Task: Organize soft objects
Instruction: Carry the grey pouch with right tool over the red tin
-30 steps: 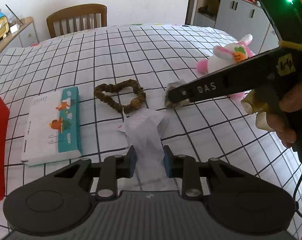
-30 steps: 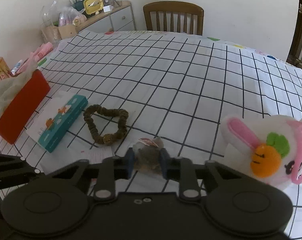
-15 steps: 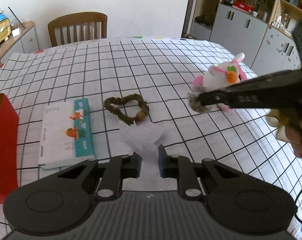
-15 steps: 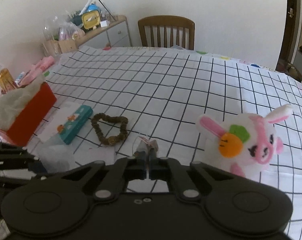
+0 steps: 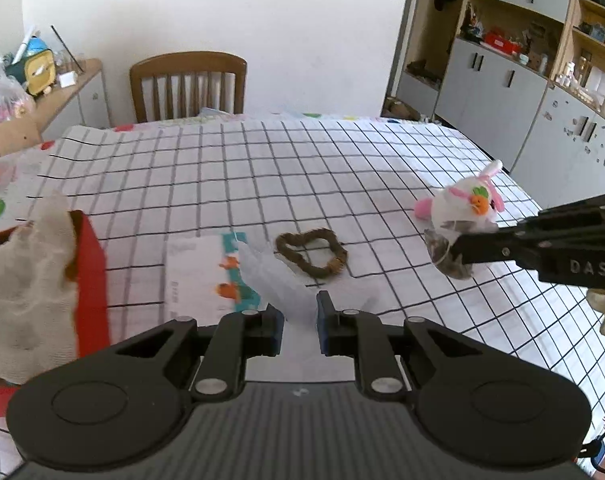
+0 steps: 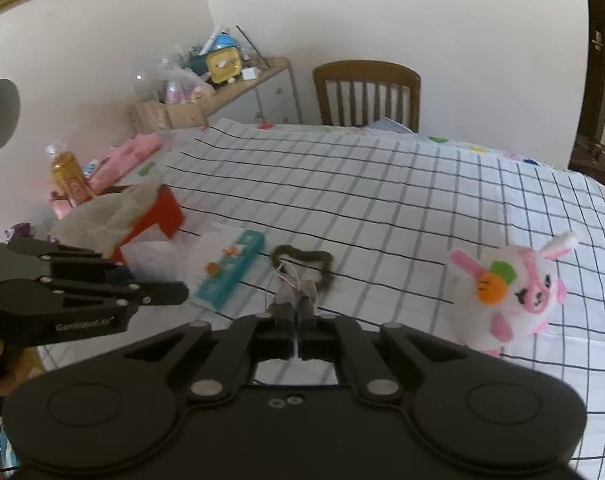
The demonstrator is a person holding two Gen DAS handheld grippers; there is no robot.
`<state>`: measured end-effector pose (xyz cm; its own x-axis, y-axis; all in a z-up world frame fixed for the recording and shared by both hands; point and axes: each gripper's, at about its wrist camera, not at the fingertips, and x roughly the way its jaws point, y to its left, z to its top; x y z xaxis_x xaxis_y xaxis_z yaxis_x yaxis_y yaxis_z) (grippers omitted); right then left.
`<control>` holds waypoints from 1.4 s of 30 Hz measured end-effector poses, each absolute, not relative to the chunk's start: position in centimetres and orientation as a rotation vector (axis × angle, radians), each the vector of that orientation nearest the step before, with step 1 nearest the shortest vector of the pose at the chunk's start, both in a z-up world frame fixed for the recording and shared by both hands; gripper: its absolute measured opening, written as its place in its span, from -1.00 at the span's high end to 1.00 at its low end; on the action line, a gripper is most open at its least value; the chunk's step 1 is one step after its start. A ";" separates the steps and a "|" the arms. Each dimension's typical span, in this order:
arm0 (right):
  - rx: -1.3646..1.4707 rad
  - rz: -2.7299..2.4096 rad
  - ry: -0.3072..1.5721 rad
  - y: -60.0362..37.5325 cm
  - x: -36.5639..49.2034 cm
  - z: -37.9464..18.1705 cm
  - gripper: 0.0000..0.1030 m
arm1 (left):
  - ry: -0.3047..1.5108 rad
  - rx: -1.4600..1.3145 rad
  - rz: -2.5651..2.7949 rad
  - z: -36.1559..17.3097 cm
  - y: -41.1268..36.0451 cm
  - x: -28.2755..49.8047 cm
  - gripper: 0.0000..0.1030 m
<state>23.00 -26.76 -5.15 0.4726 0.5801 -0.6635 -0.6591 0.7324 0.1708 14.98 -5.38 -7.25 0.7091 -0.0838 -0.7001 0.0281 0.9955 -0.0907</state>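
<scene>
Still, the left gripper (image 5: 298, 318) pinching thin tissue (image 5: 274, 280) and the right gripper (image 6: 297, 314) clamped on a small pouch (image 5: 448, 252) could drop either if the flimsy material slips.

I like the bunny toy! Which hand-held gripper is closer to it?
Right. The right hand-held gripper hangs just in front of the bunny toy, holding a small pouch. The left hand-held gripper is farther off, beyond the brown ring.

A wooden chair (image 5: 187, 84) stands at the tabletop's (image 5: 262, 168) far edge; grey cabinets (image 5: 498, 92) line the wall beyond its right edge.
</scene>
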 end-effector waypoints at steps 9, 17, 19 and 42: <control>-0.117 0.830 0.724 -22.1 20.9 -2.8 0.99 | 0.744 -0.101 -0.022 -4.6 -1.1 13.2 0.68; -0.129 0.881 0.697 -17.1 19.8 -1.5 0.99 | 0.703 -0.120 0.017 -2.8 4.2 11.7 0.68; -0.131 0.892 0.691 -15.8 19.5 -1.3 0.99 | 0.697 -0.125 0.035 -2.5 5.6 11.5 0.68; -0.120 0.909 0.709 -4.7 18.0 -2.0 0.99 | 0.669 -0.058 0.181 -2.3 20.6 11.8 0.68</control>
<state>18.01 -4.65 -2.04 0.4063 0.6808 -0.6094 -0.7567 0.6245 0.1932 11.85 20.63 -2.26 0.7696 0.1477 -0.6212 -0.1853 0.9827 0.0042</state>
